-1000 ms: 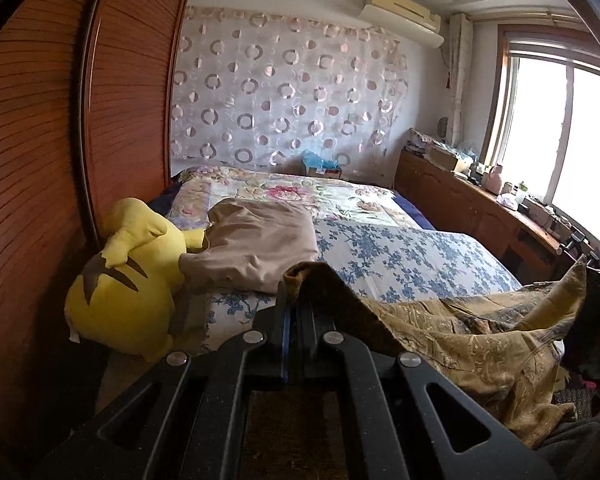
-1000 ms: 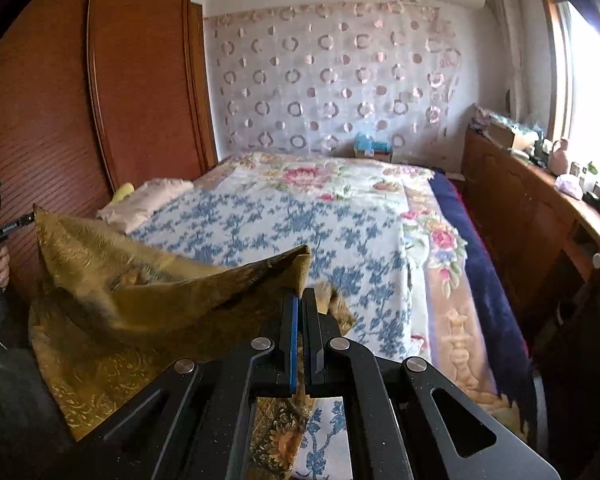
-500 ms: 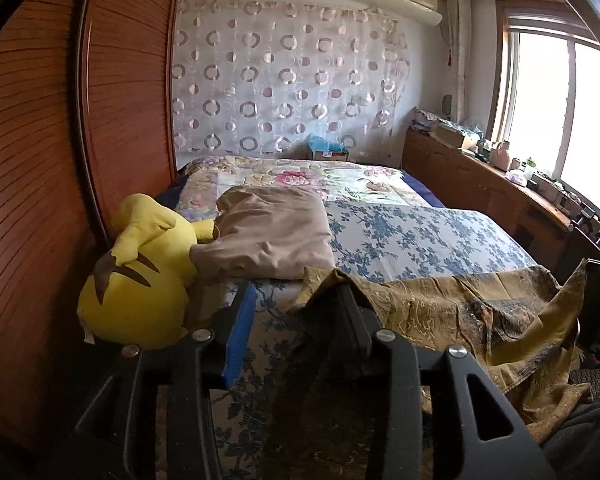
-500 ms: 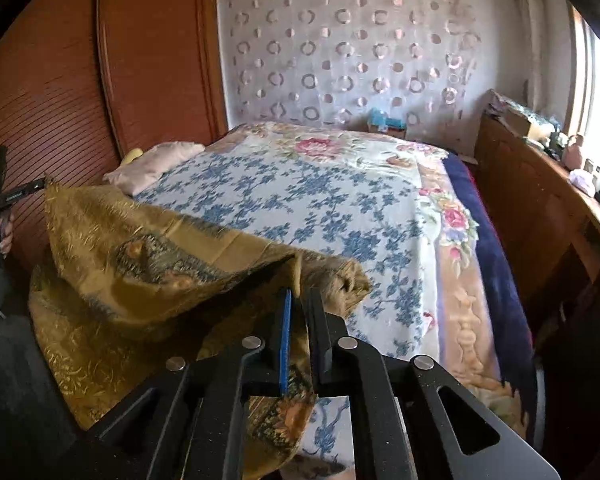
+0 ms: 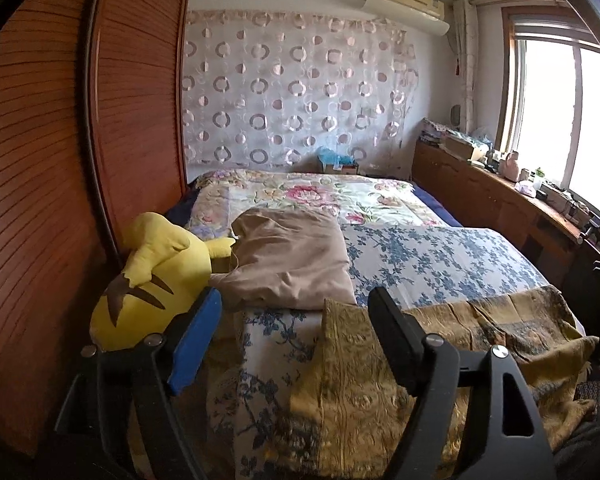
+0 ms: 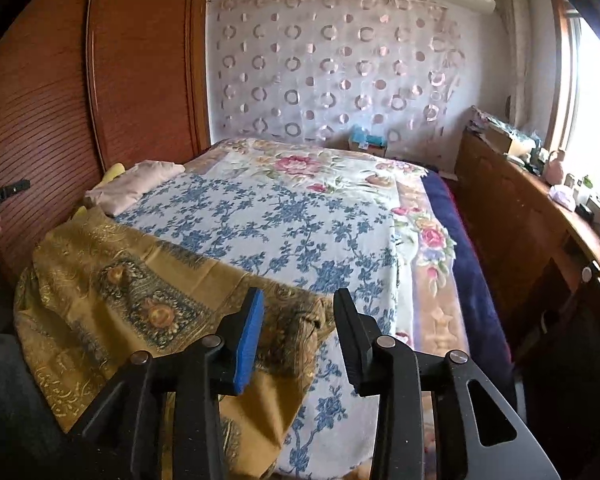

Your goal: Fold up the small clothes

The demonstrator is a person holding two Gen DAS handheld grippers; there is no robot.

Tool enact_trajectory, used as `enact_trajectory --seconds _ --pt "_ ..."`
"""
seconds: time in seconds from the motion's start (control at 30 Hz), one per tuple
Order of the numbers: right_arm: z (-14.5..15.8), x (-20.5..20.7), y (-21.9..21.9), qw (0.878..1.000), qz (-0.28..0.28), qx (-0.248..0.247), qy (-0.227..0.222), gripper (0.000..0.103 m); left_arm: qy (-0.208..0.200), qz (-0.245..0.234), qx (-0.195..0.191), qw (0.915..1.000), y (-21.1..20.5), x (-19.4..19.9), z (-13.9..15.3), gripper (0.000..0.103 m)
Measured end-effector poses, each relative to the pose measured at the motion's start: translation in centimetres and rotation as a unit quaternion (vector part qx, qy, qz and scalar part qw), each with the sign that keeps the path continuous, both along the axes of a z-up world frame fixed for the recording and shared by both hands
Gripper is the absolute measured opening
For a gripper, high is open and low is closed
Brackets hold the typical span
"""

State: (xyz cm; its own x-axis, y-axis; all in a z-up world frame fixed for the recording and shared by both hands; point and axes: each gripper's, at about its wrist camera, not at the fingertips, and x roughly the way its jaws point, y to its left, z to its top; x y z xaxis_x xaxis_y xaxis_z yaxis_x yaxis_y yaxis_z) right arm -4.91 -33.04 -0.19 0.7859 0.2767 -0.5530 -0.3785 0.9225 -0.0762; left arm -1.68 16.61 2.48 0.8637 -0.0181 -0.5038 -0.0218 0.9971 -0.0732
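Observation:
A golden patterned cloth [image 5: 380,380] lies spread along the near edge of the bed and hangs over its front. In the left wrist view my left gripper [image 5: 294,294] has its jaws opening wide. The cloth's left corner lies loose between them, and the pads do not press on it. In the right wrist view the same cloth [image 6: 140,280] stretches off to the left. My right gripper [image 6: 299,294] hovers over its rumpled right corner with its jaws opening, and nothing is gripped.
A blue-flowered sheet [image 5: 440,260] covers the bed. At its left edge, against the wooden wardrobe [image 5: 60,160], sit a yellow plush toy [image 5: 156,280] and a beige pillow [image 5: 292,264]. A low wooden cabinet [image 6: 520,220] with several small items runs under the window on the right.
Both grippers went from shut on the golden cloth's corners to open. The cloth dropped from a raised, draped shape and now lies flat on the bed edge.

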Motion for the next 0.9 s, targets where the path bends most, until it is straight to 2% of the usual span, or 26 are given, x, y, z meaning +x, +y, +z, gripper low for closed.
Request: enact_trajectory --seconds 0.27,0.47,0.67,0.9 --pt "-2.8 4.5 1.8 1.0 0.006 -0.013 0.024 0.046 0.051 -0.016 0.014 0.9985 -0.2 6.4 -2.3 0.077" --pt "-5.3 8.1 2.3 0.998 -0.004 -0.013 0.059 0.05 0.095 -0.033 0.021 0.9947 -0.9 9.4 -4.8 0.077" --pt "-7.6 10.6 2.2 0.995 -0.024 -0.015 0.091 0.051 0.141 -0.045 0.028 0.9885 -1.7 10.5 -7.5 0.077" --pt "-9.2 11.9 1.8 0.992 -0.041 -0.015 0.115 0.061 0.188 -0.062 0.018 0.98 -2.6 11.0 -10.7 0.077"
